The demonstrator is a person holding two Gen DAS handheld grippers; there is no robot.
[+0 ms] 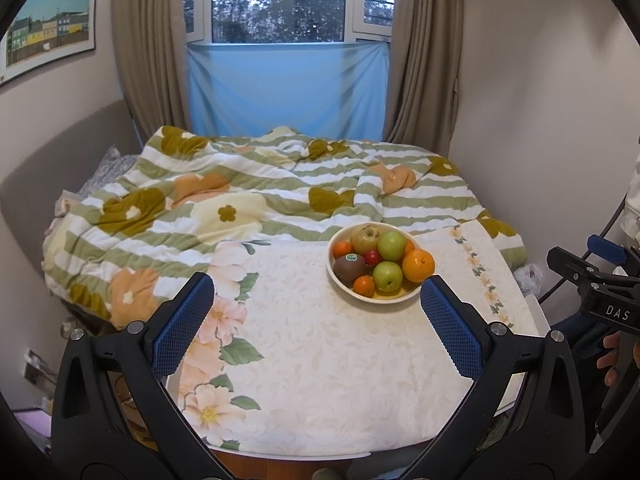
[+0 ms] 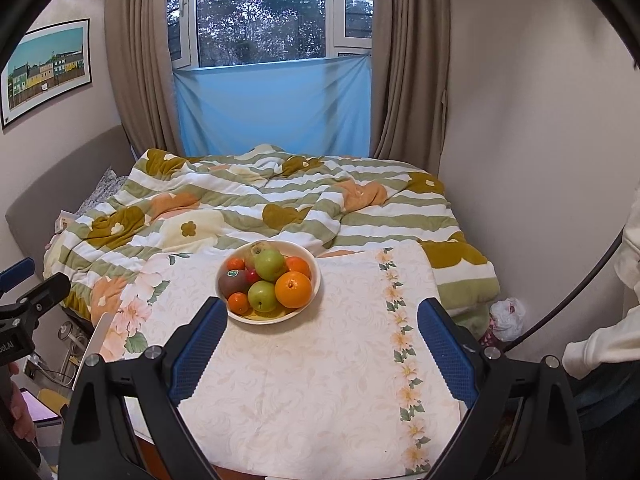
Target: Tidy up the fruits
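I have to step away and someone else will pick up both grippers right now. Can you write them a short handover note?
Left gripper: open, holding nothing, above the floral tablecloth, short of the bowl.
Right gripper: open, holding nothing, also short of the bowl.
Bowl: white, on the far part of the table, next to the bed quilt. It holds a large orange, two green apples, a kiwi with a sticker, small oranges, a small red fruit and a yellowish fruit at the back.
Done: nothing visible; every fruit is in the bowl.
Left: all the sorting. The large orange at the front looks easiest to take first.
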